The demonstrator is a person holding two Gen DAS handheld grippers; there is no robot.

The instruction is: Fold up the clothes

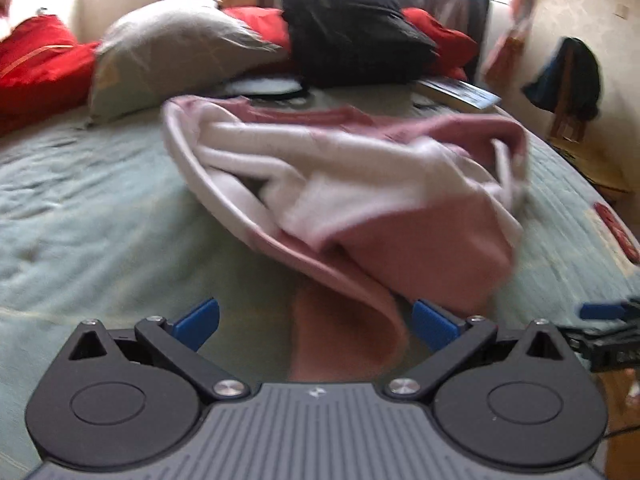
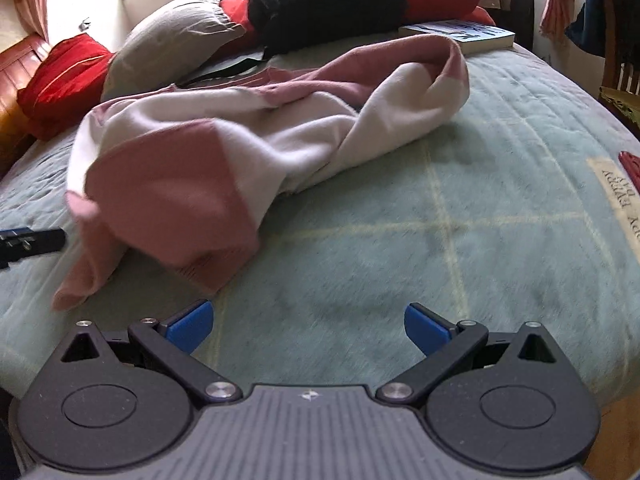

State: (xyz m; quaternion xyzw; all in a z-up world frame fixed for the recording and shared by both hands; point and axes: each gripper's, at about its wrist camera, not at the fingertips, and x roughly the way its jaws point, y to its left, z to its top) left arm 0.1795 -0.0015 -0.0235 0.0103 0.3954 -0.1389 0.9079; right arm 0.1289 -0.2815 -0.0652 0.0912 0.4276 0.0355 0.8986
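Note:
A pink and white garment (image 1: 340,184) lies crumpled on a pale green bedspread (image 1: 80,220). One pink end of it reaches down between the wide-apart blue fingers of my left gripper (image 1: 314,322), which is open. In the right wrist view the same garment (image 2: 248,136) sprawls ahead and to the left. My right gripper (image 2: 306,326) is open over bare bedspread (image 2: 460,220), with nothing between its fingers. The tip of the other gripper (image 2: 32,242) shows at the left edge.
At the head of the bed sit a grey pillow (image 1: 180,44), red cushions (image 1: 36,64), a black bag (image 1: 352,24) and a book (image 2: 460,34). A chair with dark clothes (image 1: 568,76) stands beside the bed on the right.

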